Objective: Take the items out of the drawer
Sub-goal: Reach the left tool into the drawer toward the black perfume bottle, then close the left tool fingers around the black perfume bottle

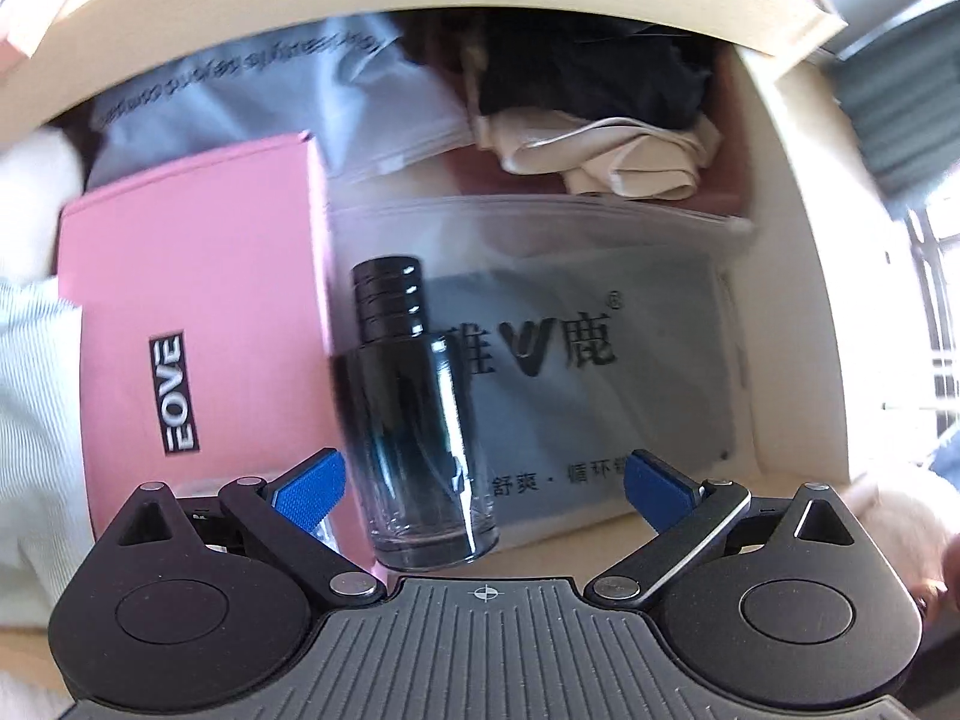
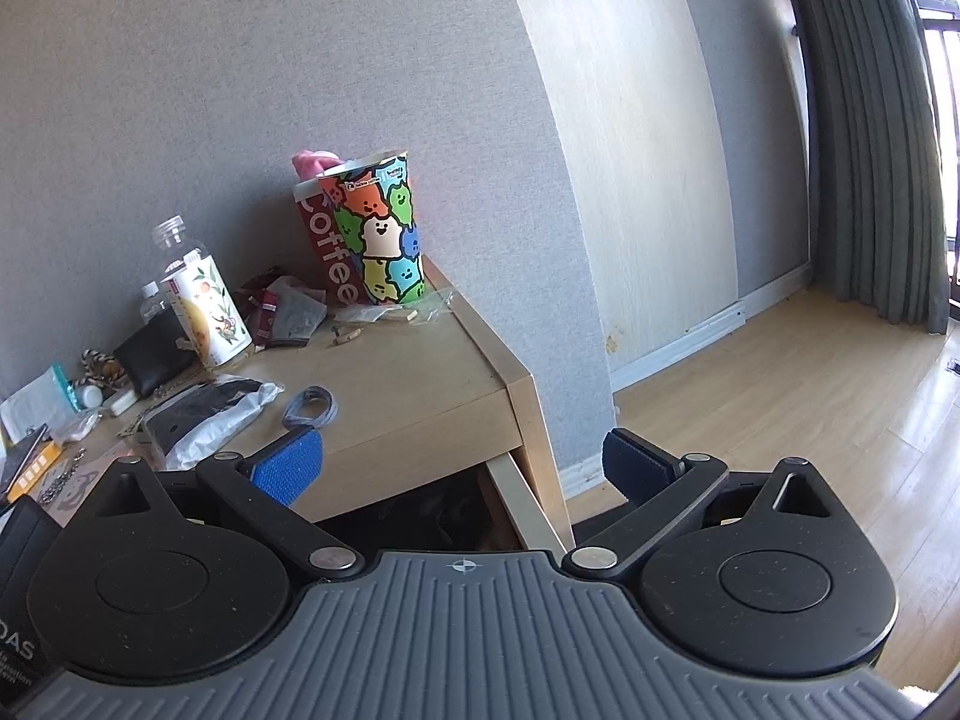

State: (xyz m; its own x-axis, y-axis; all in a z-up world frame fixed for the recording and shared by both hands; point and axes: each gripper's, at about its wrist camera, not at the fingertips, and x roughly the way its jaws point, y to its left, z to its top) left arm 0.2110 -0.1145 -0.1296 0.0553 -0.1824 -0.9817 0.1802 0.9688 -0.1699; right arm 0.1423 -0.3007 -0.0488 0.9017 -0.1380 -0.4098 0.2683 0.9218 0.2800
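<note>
Looking down along your left gripper [image 1: 485,483], you had the open drawer [image 1: 798,276] filling the view, its pale wall curving off to the right of the tool. Ahead of the fingers lay a clear zip bag [image 1: 588,372] with dark printed characters, and left of the tool sat a pink box [image 1: 192,324], flat and close against the bottle. Farther ahead, past the bag, a beige cloth [image 1: 624,162] was bunched beneath something dark.

Your target, the dark glass bottle [image 1: 414,420], lay between the spread fingers, cap pointing away from you, its clear base nearest the tool. The jaws stood wide, with the left blue pad [image 1: 309,489] just beside the glass and the right pad well apart from it. I judged that closing from there would have pushed the bottle sideways before it was caught, so you needed to shift the tool a little left to centre it, then close slowly on the body rather than the ribbed cap; smooth round glass looked likely to slip.

Your right gripper [image 2: 462,471] was also spread wide and empty, held above the drawer's front edge, with the cluttered tabletop [image 2: 420,384] ahead of it and a colourful paper cup [image 2: 381,234] beyond.
</note>
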